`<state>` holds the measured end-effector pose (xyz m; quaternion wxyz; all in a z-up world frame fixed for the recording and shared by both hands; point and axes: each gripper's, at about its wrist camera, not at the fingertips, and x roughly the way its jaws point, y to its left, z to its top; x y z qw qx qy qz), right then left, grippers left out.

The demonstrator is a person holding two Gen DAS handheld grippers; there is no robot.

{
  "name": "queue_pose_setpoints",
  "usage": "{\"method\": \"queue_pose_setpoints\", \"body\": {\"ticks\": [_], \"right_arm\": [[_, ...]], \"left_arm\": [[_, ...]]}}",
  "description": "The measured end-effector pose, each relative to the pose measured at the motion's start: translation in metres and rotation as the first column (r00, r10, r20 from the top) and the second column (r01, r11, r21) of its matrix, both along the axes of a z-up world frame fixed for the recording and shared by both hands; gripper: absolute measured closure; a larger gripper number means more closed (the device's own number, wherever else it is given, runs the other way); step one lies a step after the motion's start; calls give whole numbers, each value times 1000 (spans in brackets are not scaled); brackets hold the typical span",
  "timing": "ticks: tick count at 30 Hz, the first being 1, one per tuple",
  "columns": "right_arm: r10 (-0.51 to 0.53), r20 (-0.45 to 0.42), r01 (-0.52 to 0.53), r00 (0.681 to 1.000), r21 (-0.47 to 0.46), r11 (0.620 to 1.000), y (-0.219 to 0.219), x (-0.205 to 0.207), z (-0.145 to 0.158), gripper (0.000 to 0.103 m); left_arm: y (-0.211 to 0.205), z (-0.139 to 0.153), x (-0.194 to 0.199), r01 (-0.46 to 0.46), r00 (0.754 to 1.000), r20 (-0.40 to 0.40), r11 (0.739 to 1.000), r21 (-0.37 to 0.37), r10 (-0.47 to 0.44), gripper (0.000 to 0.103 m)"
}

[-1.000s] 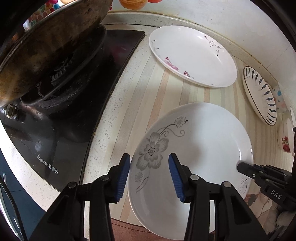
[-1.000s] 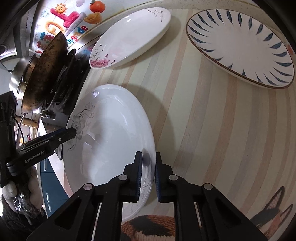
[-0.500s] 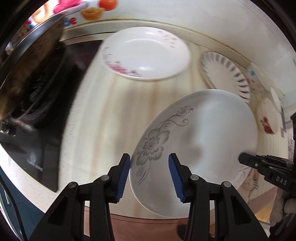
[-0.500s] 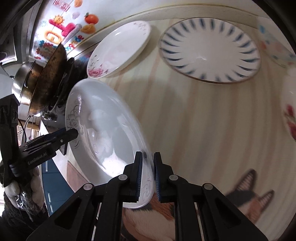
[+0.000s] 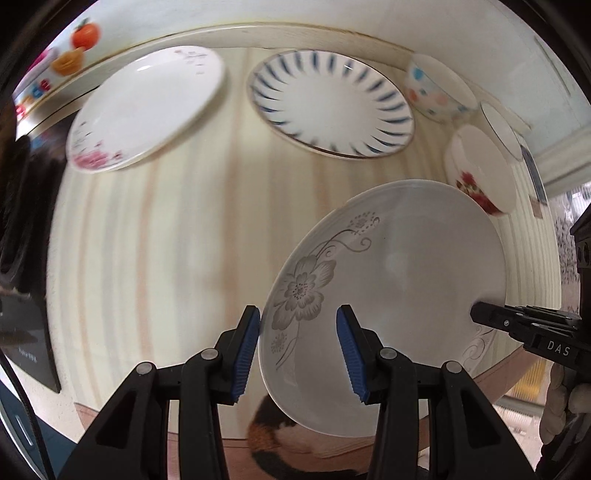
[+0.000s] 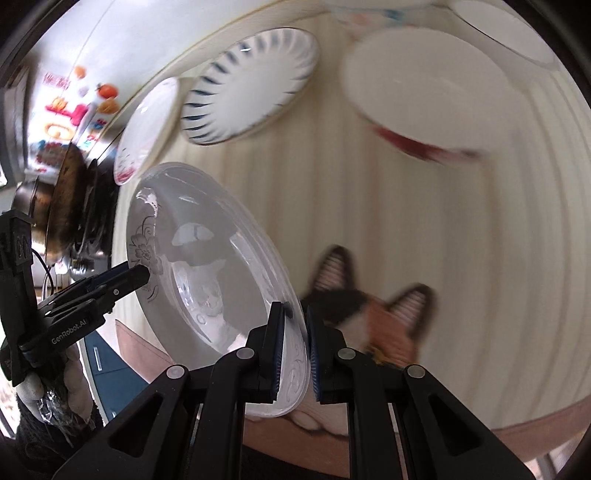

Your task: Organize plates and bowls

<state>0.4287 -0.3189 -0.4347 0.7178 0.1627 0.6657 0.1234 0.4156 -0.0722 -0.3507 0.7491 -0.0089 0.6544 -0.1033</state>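
Observation:
A white plate with a grey flower (image 5: 399,295) is held tilted above the striped counter. My right gripper (image 6: 295,354) is shut on its rim (image 6: 295,369). My left gripper (image 5: 295,350) is open, its fingers straddling the plate's opposite edge by the flower without clamping it. On the counter at the back lie a pink-flowered white plate (image 5: 147,110) and a blue-striped plate (image 5: 332,103). A dotted bowl (image 5: 436,88), a red-flowered bowl (image 5: 480,170) and a plain white bowl (image 5: 502,125) stand at the right.
A stove with a dark wok (image 6: 70,192) is at the left. The counter's front edge (image 5: 155,417) runs below the grippers. A cat-pattern apron (image 6: 373,306) shows under the held plate. The back wall (image 5: 332,18) is close behind the dishes.
The held plate has been carried right, away from the stove, and tilted more steeply. Both grippers moved with it; the bowls at the right have come into view.

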Motion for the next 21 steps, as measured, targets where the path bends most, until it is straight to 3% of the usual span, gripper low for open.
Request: {"method": "queue_pose_setpoints", "body": {"ticks": [9,15,18,21], "right_arm": [[-79,-59,80,995,24,997,-39,-3,-25,89],[-81,-73,83,994,19,996,-42,0,-35,89],[-81,-85,83,993,24,996,-39,3,-36,89],[-118,-112,122,987,21,992,-46,1,-22,87]], "left_arm": [[-31,-16,13,45,998,-35,998,32,-44,63],[-33,-21,19,44,998,-38,998,39,-43,63],[-18,-6,16,50,998,-27,999,9,-49,65],[24,28,17,-21,999,32,1000,-7,21,65]]}}
